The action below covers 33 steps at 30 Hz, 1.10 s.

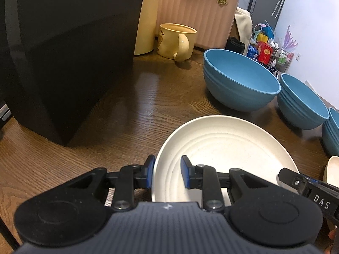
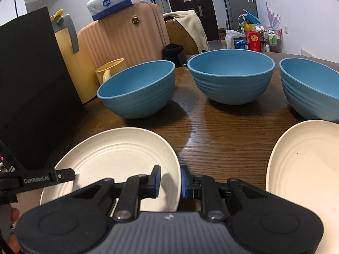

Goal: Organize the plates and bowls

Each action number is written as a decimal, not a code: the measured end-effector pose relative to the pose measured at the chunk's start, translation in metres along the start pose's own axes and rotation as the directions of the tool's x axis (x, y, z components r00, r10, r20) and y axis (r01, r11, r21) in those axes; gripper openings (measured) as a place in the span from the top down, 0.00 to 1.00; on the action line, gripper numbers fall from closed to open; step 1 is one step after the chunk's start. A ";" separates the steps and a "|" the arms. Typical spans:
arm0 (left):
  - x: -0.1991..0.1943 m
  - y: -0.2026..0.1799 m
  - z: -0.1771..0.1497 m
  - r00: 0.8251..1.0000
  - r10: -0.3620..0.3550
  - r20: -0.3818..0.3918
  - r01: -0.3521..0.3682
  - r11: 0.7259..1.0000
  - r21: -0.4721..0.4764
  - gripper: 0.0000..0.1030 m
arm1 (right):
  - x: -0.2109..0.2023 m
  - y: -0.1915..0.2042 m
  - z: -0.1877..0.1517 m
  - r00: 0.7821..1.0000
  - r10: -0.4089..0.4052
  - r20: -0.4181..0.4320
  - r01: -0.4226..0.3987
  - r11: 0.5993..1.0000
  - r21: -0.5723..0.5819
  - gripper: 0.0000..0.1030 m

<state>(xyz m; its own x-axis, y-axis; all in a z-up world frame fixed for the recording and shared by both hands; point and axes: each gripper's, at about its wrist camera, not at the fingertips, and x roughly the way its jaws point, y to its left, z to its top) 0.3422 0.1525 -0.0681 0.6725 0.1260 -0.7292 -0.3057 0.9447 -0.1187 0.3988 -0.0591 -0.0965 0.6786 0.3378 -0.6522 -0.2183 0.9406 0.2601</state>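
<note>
A cream plate [image 1: 224, 148] lies on the wooden table [image 1: 131, 110]. My left gripper [image 1: 167, 172] straddles its left rim, one pad outside and one inside, with a gap left, so it is open. In the right wrist view the same plate [image 2: 114, 154] has my right gripper [image 2: 170, 180] straddling its right rim, also with a gap. A second cream plate [image 2: 307, 165] lies to the right. Three blue bowls stand behind: left [image 2: 137, 89], middle [image 2: 231, 74], right [image 2: 311, 89]. The left wrist view shows two of these bowls [image 1: 239, 80] [image 1: 300, 101].
A tall black box [image 1: 70, 53] stands at the left. A yellow mug [image 1: 175, 40] and a yellow jug [image 2: 67, 50] stand behind it. A pink suitcase [image 2: 120, 36] with a tissue pack [image 2: 110, 0] is beyond the table's far edge.
</note>
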 end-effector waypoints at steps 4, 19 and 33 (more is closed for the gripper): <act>0.002 -0.002 0.000 1.000 0.004 -0.002 -0.004 1.000 0.007 0.74 | -0.001 0.000 -0.001 1.000 -0.003 0.005 0.003 1.000 -0.005 0.81; -0.011 0.000 0.001 0.997 0.053 0.053 -0.054 0.999 0.004 0.15 | -0.009 -0.003 0.003 1.000 0.005 0.029 -0.005 1.000 -0.004 0.43; -0.056 0.003 -0.003 0.990 0.056 0.127 -0.057 0.998 0.006 0.00 | -0.052 -0.015 0.002 0.997 0.000 0.080 0.000 1.000 -0.001 0.00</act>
<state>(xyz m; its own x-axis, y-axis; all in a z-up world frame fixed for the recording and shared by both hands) 0.3017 0.1472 -0.0297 0.7346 0.2159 -0.6432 -0.3393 0.9379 -0.0727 0.3685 -0.0908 -0.0652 0.7328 0.3339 -0.5929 -0.2187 0.9407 0.2595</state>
